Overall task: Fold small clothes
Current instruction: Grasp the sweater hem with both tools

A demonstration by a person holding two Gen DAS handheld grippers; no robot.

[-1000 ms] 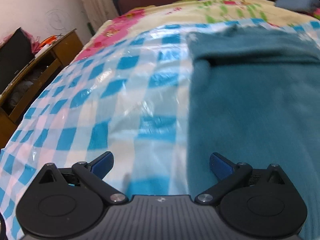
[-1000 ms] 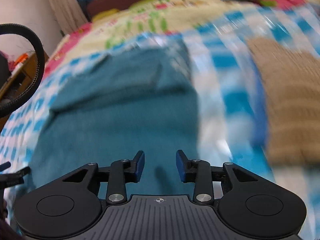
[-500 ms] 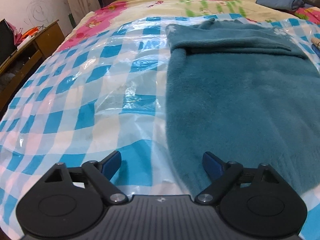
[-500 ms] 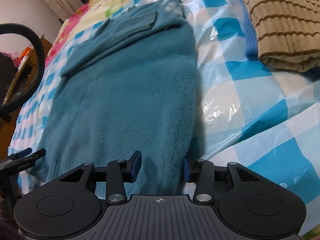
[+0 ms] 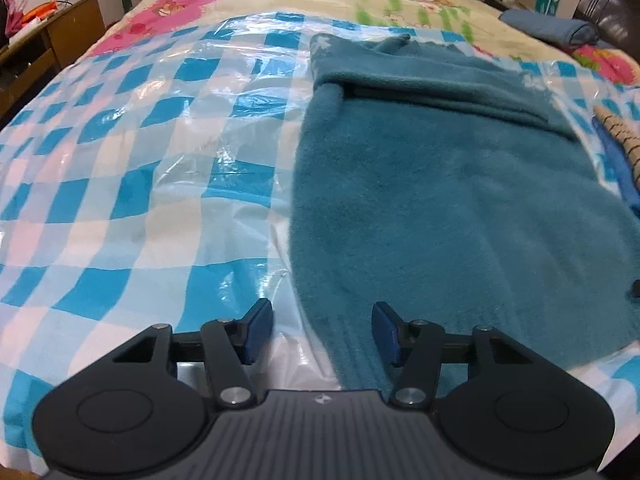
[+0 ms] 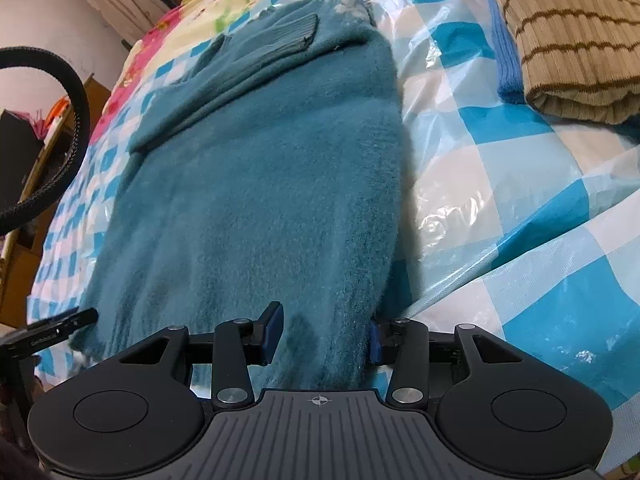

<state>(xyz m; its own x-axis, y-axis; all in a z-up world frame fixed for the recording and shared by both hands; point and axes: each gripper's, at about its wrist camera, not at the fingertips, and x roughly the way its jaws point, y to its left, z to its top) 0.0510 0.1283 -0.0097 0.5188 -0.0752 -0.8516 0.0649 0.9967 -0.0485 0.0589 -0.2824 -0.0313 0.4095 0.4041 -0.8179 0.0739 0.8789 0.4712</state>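
A fuzzy teal sweater (image 5: 440, 184) lies flat on a bed covered with blue-and-white checked plastic sheet (image 5: 120, 184); its sleeves are folded across the far end. It also shows in the right wrist view (image 6: 256, 184). My left gripper (image 5: 322, 334) is open, its jaws straddling the sweater's near left hem corner. My right gripper (image 6: 324, 334) is open around the sweater's near right hem corner, with the fabric between the pads.
A folded tan striped knit (image 6: 568, 28) on a blue garment lies right of the sweater. A rolled blue cloth (image 5: 548, 30) sits at the far right of the bed. A wooden desk (image 5: 52, 44) stands left of the bed. A black cable (image 6: 68, 120) hangs at left.
Both grippers have moved down and toward the sweater's near hem. The left jaws have narrowed around the left corner. The right jaws have opened wider around the right corner.
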